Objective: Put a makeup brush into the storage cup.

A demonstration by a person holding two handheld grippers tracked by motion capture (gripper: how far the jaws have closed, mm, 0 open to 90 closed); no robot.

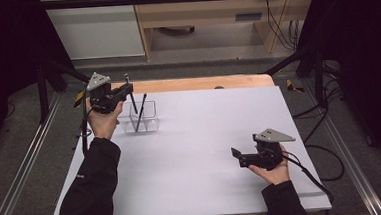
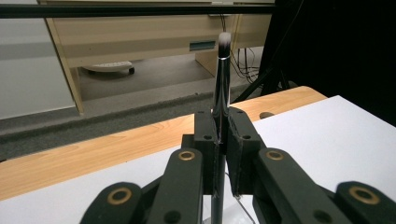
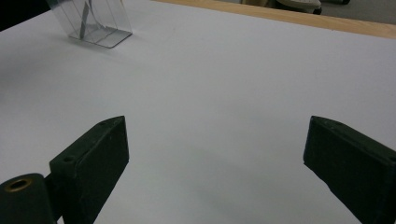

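Left tool [image 2: 223,140] clamped on upright brush [image 2: 221,79], seemingly above clear box [image 1: 141,116]; right tool [image 3: 215,163] agape.

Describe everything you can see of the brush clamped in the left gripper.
The makeup brush is slim, with a dark glossy handle, a shiny metal-looking collar and a short tuft, dark with a pale tip. It stands about upright, bristles up, clamped mid-handle between the shut jaws of the left gripper. Its lower end reaches down over the clear organizer box.

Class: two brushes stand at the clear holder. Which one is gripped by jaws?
The left brush: the left gripper clamps its handle, while the other brush leans free.
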